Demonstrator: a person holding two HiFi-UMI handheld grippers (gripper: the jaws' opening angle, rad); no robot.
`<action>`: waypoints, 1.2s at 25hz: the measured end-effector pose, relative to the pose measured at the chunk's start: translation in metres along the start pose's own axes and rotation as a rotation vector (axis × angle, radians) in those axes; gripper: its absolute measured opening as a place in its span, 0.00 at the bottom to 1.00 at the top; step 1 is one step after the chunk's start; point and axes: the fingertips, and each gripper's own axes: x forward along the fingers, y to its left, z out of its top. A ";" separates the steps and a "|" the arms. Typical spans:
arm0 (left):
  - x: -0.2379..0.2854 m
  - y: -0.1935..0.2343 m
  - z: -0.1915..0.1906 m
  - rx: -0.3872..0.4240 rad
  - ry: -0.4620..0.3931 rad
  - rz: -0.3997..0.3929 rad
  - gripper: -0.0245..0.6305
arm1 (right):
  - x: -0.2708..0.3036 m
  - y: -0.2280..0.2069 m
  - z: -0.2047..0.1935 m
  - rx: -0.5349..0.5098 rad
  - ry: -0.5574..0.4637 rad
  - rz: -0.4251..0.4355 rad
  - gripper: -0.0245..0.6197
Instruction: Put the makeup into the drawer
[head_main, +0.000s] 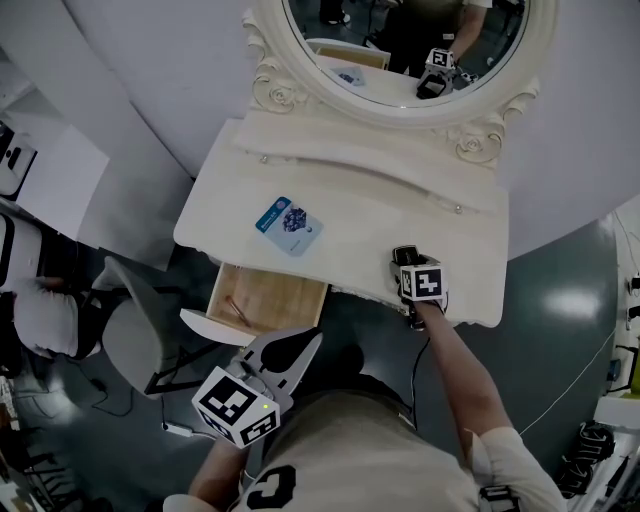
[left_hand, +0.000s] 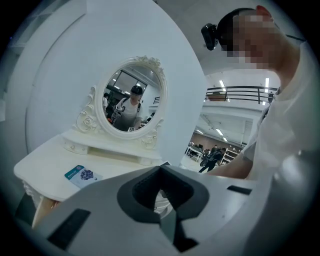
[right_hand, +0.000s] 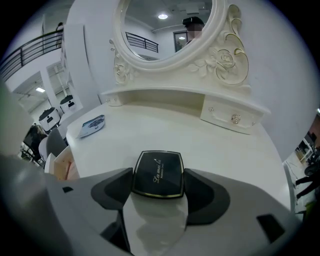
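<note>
Nearest, at 6 o'clock: left gripper (head_main: 288, 350), jaws together on nothing, parked just short of the open drawer (head_main: 270, 300), probably to keep the opening free. Flat at 9 o'clock of the dressing table (head_main: 400, 200) top: blue packet (head_main: 288, 225), nothing on it. Near the 4 o'clock front edge: black compact (right_hand: 157, 170) lying flat, right gripper (right_hand: 159, 176) angled down over it, pads closed against its two sides, ready for a lift. Next, likely: carry toward 7 o'clock and into the drawer.
</note>
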 end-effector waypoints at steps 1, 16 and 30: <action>-0.003 0.001 0.000 0.000 -0.005 0.001 0.12 | -0.001 0.000 -0.001 0.001 0.002 0.000 0.56; -0.045 0.007 0.003 0.024 -0.048 -0.016 0.12 | -0.042 0.019 -0.001 -0.023 -0.061 -0.014 0.56; -0.104 0.012 0.002 0.009 -0.110 -0.063 0.12 | -0.089 0.054 0.000 -0.044 -0.121 -0.076 0.56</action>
